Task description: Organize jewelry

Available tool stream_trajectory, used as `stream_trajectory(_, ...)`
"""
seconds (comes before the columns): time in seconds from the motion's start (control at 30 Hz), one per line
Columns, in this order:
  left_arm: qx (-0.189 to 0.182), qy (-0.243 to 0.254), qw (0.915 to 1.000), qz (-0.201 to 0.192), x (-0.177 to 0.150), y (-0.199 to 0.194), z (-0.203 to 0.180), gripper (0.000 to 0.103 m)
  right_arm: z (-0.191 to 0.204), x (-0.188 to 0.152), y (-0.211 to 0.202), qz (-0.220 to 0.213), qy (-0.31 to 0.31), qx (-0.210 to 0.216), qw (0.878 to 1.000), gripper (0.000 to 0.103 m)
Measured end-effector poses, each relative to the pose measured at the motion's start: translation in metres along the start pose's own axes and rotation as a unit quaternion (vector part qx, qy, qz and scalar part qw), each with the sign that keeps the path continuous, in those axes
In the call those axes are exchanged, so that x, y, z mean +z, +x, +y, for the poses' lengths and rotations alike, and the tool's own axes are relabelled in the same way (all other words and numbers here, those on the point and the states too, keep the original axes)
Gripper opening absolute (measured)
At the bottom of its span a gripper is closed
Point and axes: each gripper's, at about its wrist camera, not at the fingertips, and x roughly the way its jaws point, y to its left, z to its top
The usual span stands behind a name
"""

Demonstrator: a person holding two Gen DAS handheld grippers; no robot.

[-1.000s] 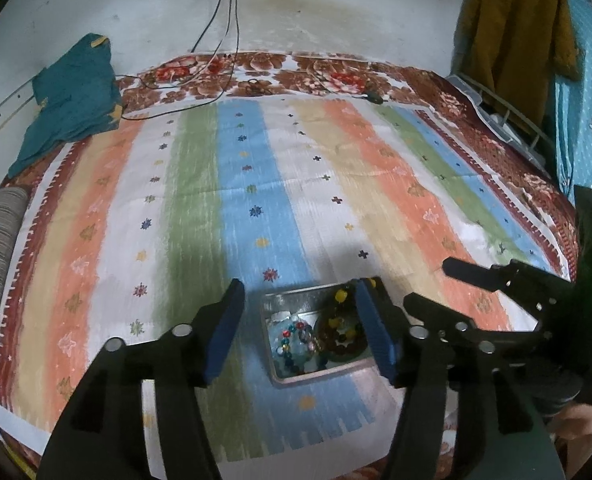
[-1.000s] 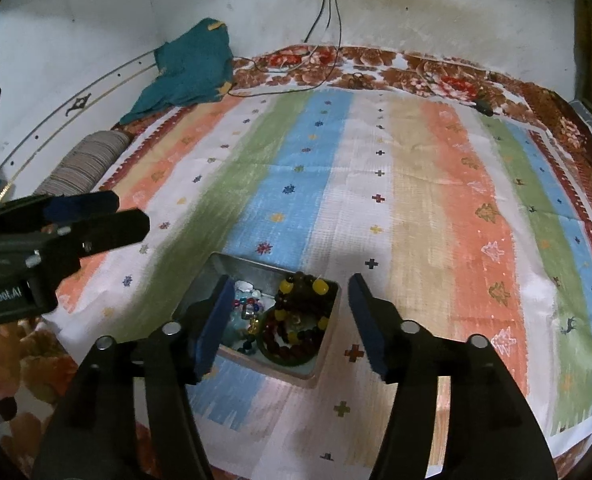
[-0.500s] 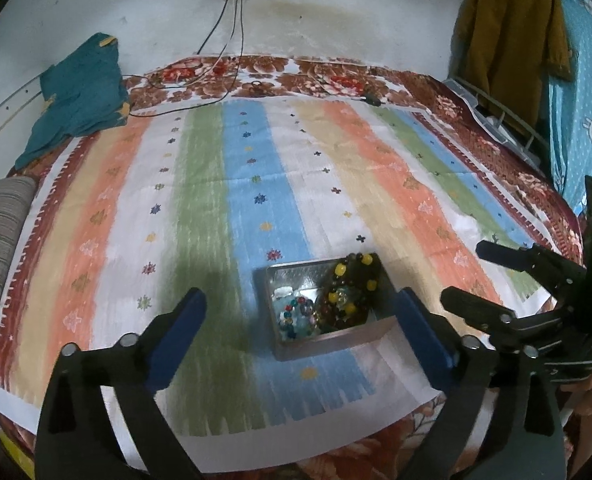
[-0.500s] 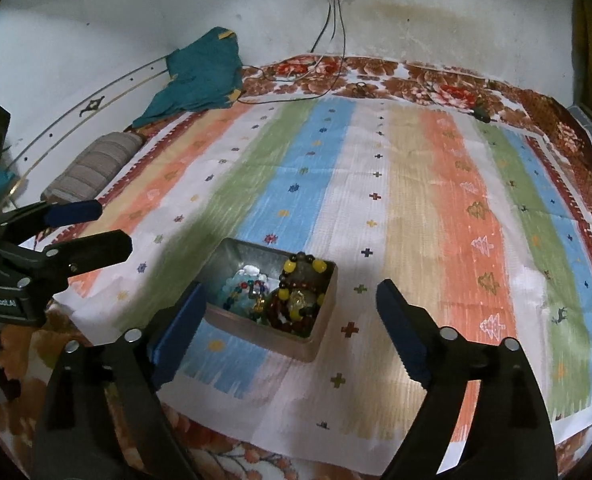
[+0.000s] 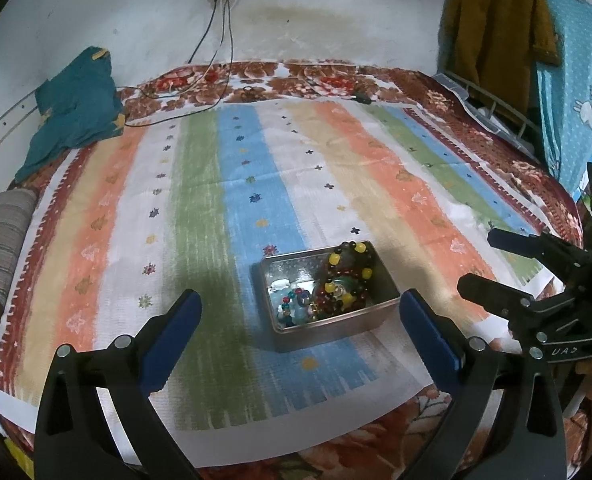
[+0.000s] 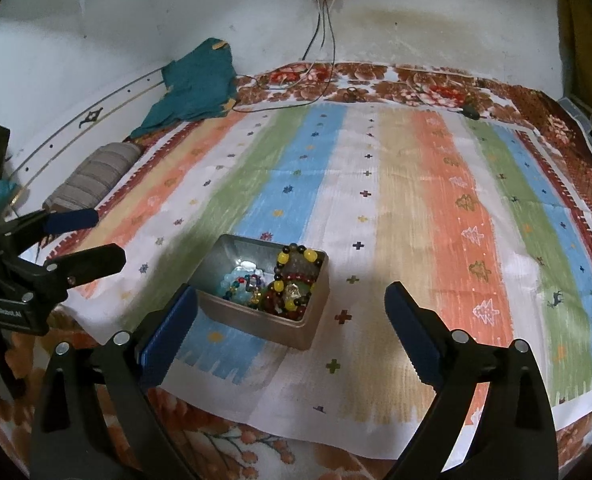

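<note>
Both our grippers, left (image 5: 300,334) and right (image 6: 292,320), just spread wide, empty, back from the tin (image 5: 379,318) near the cloth's edge (image 5: 296,436).

Both claws (image 5: 299,332) (image 6: 292,320) newly wide apart

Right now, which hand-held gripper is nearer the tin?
Right, barely. Left hand-held gripper sits left of the tin, right hand-held gripper right of it; both have just been opening, empty.

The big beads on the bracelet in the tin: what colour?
Yellow; right wrist view shows them best.
</note>
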Motion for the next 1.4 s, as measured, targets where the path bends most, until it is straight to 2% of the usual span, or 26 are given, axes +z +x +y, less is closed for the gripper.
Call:
stream_trajectory(0.37,0.008,0.013,0.9999,-0.008,-0.002,-0.002,-0.007,0.097,0.0,-0.007,-0.005,0.001,0.0,0.007,1.0,0.095)
stream_trajectory(0.83,0.016,0.024,0.9996,-0.005,-0.006,-0.003,-0.009,0.097,-0.001,-0.009,-0.014,-0.021,0.004,0.009,1.0,0.095)
stream_trajectory(1.4,0.013,0.032,0.9994,-0.009,-0.006,-0.006,-0.015,0.097,0.002,-0.011,-0.01,-0.012,0.0,0.01,1.0,0.095)
